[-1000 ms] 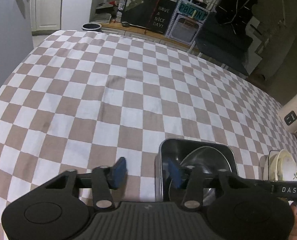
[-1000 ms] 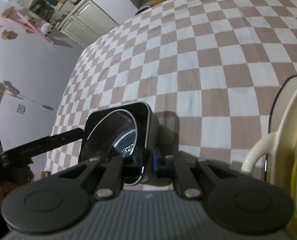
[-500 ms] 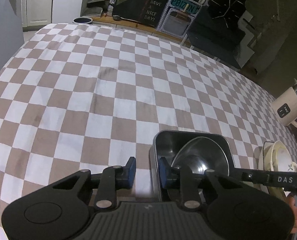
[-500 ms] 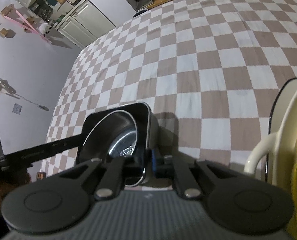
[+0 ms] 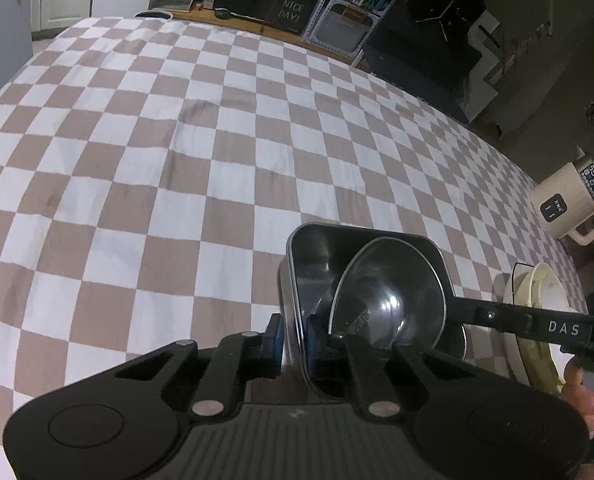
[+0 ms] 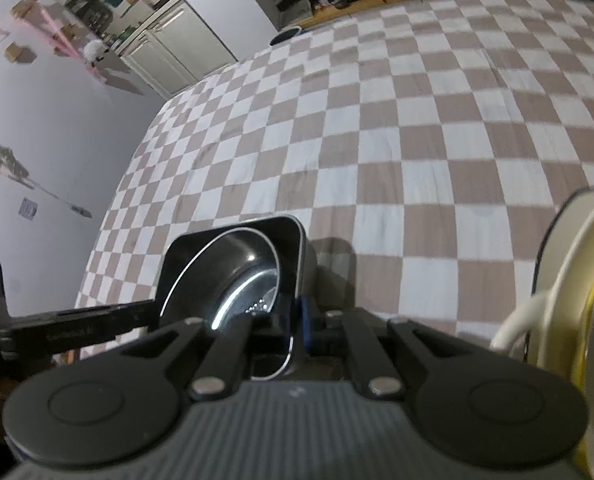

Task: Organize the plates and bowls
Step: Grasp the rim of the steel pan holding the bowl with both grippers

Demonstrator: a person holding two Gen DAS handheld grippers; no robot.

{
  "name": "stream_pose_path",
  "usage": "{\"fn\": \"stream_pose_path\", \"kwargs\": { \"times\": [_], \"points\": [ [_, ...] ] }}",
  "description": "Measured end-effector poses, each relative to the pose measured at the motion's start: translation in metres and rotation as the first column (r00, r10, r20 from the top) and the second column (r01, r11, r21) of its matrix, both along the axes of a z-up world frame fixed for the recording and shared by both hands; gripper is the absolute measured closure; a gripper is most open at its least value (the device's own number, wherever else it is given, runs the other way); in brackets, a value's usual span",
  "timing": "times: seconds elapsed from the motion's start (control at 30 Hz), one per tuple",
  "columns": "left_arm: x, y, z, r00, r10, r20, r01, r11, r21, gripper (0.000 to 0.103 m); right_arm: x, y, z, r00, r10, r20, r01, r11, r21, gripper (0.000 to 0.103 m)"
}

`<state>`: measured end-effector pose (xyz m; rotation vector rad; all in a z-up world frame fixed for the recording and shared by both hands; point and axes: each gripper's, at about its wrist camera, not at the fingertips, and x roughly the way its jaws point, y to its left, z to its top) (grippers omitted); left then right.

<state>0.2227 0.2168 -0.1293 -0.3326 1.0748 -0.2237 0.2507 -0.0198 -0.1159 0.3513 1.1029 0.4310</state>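
both grippers' fingers pinch opposite walls of the square steel tin (image 5: 317, 248), the left gripper (image 5: 293, 340) just closing, the right gripper (image 6: 297, 322) clamped.

Right wrist view: cream plate stack (image 6: 577, 280) runs off the right edge, rim smeared w/ blur. Steel tray's (image 6: 233, 236) near corner sits behind the right hand-held gripper (image 6: 295, 326) body. Left wrist view: cream kettle (image 5: 569, 204) clipped at right edge; display digits too small to read.

Two close wrist views, angled down from opposite sides, sharing the square steel container (image 5: 361, 256) (image 6: 293, 240).
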Motion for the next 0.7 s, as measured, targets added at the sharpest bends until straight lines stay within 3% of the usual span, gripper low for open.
{"fn": "stream_pose_path", "kwargs": {
  "times": [0.13,0.43,0.7],
  "points": [
    [0.0,0.003,-0.002,1.0,0.016,-0.005,-0.016,0.999,-0.035,0.093,0.002,0.001,0.001,1.0,0.007,0.011,-0.007,1.0,-0.006,0.096],
    [-0.003,0.004,0.001,0.999,0.029,0.024,-0.029,1.0,0.001,0.097,-0.001,0.003,0.007,0.999,0.024,0.046,-0.024,1.0,0.008,0.096],
    [-0.005,0.005,0.01,0.997,0.052,0.058,-0.051,0.999,-0.015,0.098,-0.004,0.006,0.018,0.996,0.037,0.086,-0.036,0.999,-0.013,0.097]
  ]
}}
